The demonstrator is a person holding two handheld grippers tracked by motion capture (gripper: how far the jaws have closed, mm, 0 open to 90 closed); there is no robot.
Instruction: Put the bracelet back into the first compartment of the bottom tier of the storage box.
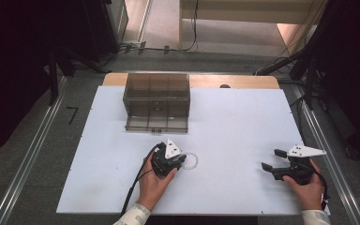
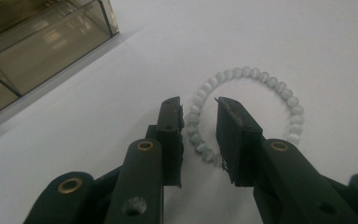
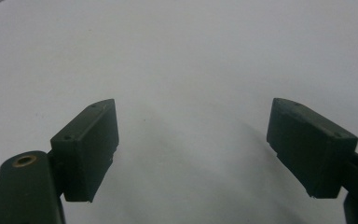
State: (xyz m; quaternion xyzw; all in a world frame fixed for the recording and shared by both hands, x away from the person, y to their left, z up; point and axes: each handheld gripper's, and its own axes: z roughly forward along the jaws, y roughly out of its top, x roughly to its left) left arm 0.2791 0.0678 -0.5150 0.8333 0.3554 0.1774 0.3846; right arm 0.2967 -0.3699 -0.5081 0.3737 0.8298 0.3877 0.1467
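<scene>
- At the near middle of the white table (image 1: 243, 122), I find the bead bracelet (image 2: 242, 105) lying flat as an open ring, just beyond the left gripper (image 2: 199, 112); in the high view the same bracelet (image 1: 191, 161) sits at that gripper's right-hand tip (image 1: 182, 161).
- Left gripper: jaws narrowed to a small gap and straddling the near arc of the ring, one jaw outside the loop, one inside; the beads lie between them, yet I see daylight on both sides, so I judge it not yet pinching.
- Right gripper (image 3: 193, 144): jaws spread wide over bare table, nothing between them; in the high view it rests (image 1: 274, 161) well apart from the bracelet, toward the right edge.
- Governing relation: the bracelet lies directly ahead of the left jaws, its strand running across their closing line; the left hand is plainly the nearer.
- Judgement: the coming move calls for finishing the squeeze on that near arc; risk is beads rolling out sideways.
- The smoky clear drawer box (image 1: 157, 101) stands at the far side, well apart from the bracelet.
</scene>
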